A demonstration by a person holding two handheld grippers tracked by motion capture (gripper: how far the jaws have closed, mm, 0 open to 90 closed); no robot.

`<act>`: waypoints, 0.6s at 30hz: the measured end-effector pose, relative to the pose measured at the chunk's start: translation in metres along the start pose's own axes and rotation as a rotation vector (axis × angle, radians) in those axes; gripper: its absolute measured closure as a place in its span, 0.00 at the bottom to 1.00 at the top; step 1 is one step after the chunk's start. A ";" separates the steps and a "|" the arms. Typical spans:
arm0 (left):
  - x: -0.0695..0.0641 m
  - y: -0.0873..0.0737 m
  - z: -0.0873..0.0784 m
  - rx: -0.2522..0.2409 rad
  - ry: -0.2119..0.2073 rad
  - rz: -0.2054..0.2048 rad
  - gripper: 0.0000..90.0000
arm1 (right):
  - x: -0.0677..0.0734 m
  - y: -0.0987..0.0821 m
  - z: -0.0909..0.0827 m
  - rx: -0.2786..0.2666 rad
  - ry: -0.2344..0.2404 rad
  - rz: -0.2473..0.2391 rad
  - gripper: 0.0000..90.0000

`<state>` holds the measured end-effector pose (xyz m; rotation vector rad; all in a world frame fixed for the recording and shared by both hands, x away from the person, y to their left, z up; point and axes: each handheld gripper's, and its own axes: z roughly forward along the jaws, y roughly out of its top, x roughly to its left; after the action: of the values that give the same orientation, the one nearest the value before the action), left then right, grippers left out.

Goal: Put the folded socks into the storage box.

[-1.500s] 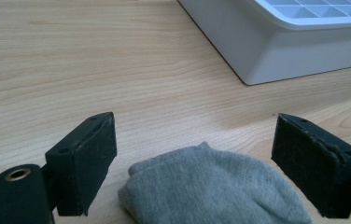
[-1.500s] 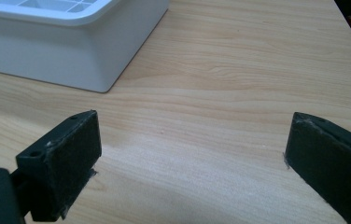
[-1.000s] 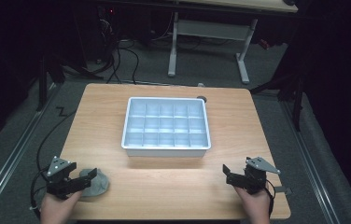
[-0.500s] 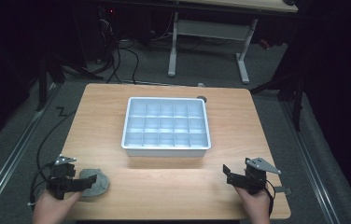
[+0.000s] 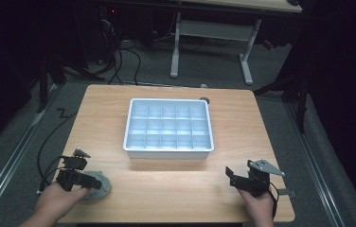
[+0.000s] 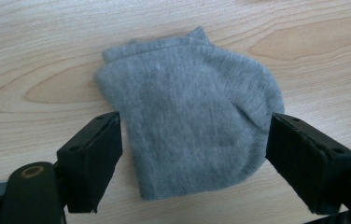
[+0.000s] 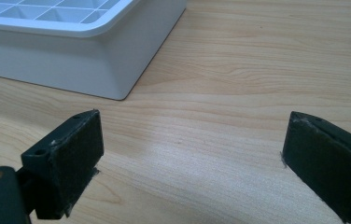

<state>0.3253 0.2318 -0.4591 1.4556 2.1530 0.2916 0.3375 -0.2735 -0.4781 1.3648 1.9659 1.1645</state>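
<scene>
A grey sock (image 6: pixel 187 121) lies flat on the wooden table (image 5: pixel 176 189) at its near left corner, where it also shows as a small grey sock (image 5: pixel 99 186). My left gripper (image 5: pixel 92 182) hovers over it. Seen along that left gripper (image 6: pixel 194 154), the sock lies between the two pads, which stand at its edges without squeezing it. The jaws have just been closing. My right gripper (image 5: pixel 231 178) rests near the table's near right corner. The jaws of this right gripper (image 7: pixel 192 158) have just been closing too, with bare wood between them.
A white compartment tray (image 5: pixel 169 149) stands in the middle of the table; the corner of the tray (image 7: pixel 85 60) is ahead and left of my right gripper. Cables and desk legs lie on the dark floor beyond the far edge.
My left gripper has shifted a little to the right, further over the sock. The right gripper has stayed in place.
</scene>
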 end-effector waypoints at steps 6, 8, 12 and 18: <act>-0.002 0.016 0.012 0.079 0.070 -0.077 0.23 | -0.001 0.000 0.001 0.002 0.002 0.006 0.06; -0.002 0.018 0.018 0.100 0.105 -0.056 0.24 | -0.001 0.000 0.001 0.001 0.003 0.006 0.07; -0.005 0.013 0.030 0.138 0.151 -0.044 0.29 | -0.001 -0.001 0.001 0.003 0.006 0.008 0.07; -0.008 0.004 0.042 0.150 0.205 0.029 0.35 | -0.001 -0.001 0.001 0.009 0.005 0.012 0.08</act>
<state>0.3529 0.2218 -0.4899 1.6028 2.3619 0.3068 0.3382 -0.2739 -0.4801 1.3807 1.9711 1.1665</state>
